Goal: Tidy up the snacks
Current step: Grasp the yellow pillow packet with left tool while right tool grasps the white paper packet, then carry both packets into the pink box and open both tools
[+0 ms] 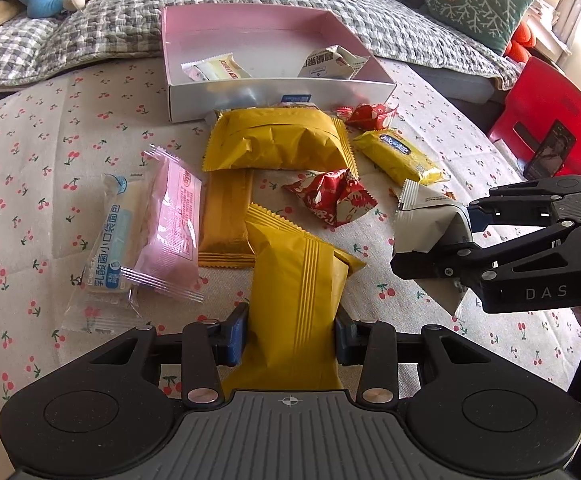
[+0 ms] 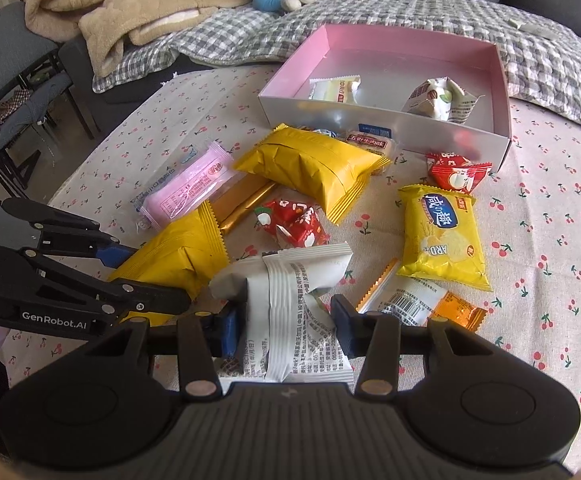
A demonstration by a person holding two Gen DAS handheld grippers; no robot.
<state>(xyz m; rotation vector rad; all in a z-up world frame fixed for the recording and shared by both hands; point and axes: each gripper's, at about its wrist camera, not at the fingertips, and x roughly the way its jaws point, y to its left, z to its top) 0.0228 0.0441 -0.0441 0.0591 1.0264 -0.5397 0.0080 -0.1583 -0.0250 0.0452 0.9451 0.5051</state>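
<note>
- Between the pads of the left tool [image 1: 290,334] sat a yellow packet [image 1: 296,280], pinched at its lower end, its top leaning over the gold bar [image 1: 226,220] on the worktop [image 1: 50,160].
- Right tool [image 2: 286,326] was about the same deal: a white packet [image 2: 290,300] stood between its pads, left pad against the wrapper, right pad maybe just shy of it, hard to call from that view.
- My read: both pickups were basically done, so the step in hand was carrying. Next move would need a lift clear of the pile, then a swing over the near wall of the pink box [image 1: 274,98].
- Counts: two snacks already in the box, a cream one [image 1: 218,70] and a white one [image 1: 330,62].
- Loose ones I could count: one more big yellow packet [image 2: 310,168], two red packets [image 2: 456,170], one yellow crisp bag [image 2: 440,236], one pink packet [image 2: 190,190], one orange-and-white sachet [image 2: 422,296]. Some more sat half hidden by the box.
</note>
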